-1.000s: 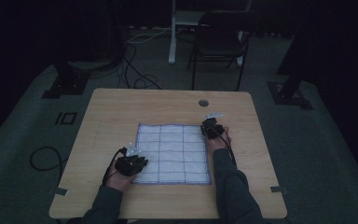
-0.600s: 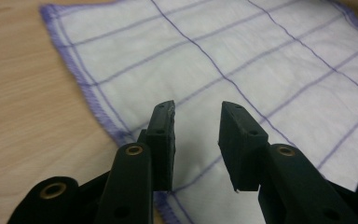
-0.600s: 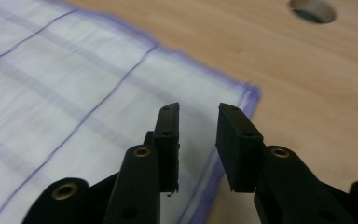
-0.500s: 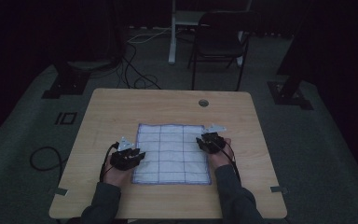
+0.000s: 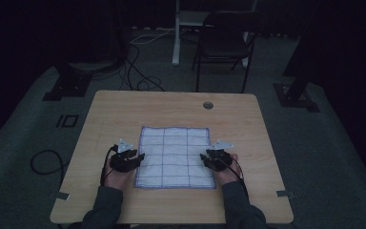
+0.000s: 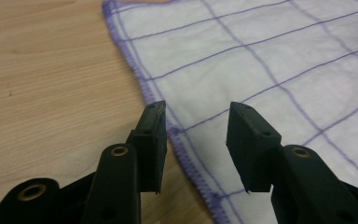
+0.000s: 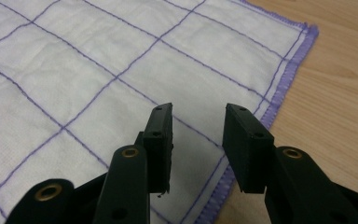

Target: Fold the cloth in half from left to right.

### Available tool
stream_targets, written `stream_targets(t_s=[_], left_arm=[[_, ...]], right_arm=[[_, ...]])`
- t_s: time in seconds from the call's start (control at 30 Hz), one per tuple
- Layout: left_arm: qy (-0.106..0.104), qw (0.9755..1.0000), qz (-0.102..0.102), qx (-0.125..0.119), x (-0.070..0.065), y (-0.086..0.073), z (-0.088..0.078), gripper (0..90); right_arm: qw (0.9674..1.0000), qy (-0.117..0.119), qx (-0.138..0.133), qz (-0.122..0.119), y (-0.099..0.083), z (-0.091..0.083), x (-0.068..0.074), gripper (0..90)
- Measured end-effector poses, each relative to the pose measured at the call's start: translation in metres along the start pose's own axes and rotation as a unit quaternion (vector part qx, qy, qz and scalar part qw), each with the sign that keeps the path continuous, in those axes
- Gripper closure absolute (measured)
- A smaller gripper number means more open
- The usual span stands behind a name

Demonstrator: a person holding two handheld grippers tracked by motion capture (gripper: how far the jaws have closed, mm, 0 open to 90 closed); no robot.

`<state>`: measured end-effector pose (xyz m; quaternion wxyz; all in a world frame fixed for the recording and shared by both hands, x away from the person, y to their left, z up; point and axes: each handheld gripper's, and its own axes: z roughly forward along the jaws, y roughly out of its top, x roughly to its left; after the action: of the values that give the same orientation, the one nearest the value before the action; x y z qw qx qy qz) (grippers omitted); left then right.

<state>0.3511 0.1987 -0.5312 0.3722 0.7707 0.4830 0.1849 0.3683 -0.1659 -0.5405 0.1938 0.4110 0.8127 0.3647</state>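
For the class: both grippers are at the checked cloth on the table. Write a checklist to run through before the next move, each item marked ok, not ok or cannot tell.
1. Cloth lies flat and spread on the table: ok.
2. Left gripper jaws apart, having just been opening, nothing pinched: ok.
3. Right gripper jaws apart, having just been opening, nothing pinched: ok.
4. Left gripper lined up over the cloth's purple-stitched edge: ok.
5. Right gripper beside the opposite edge: ok.
6. Jaws low enough to catch the fabric: cannot tell.
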Motion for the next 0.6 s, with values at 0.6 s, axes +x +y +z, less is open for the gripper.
stream_targets(t_s=[0.6], left_arm=[[0.026,0.9995,-0.015,0.012,-0.002,-0.002,0.014,51.6]], right_arm=[[0.9998,-0.003,0.002,0.022,-0.011,-0.006,0.001,62.6]])
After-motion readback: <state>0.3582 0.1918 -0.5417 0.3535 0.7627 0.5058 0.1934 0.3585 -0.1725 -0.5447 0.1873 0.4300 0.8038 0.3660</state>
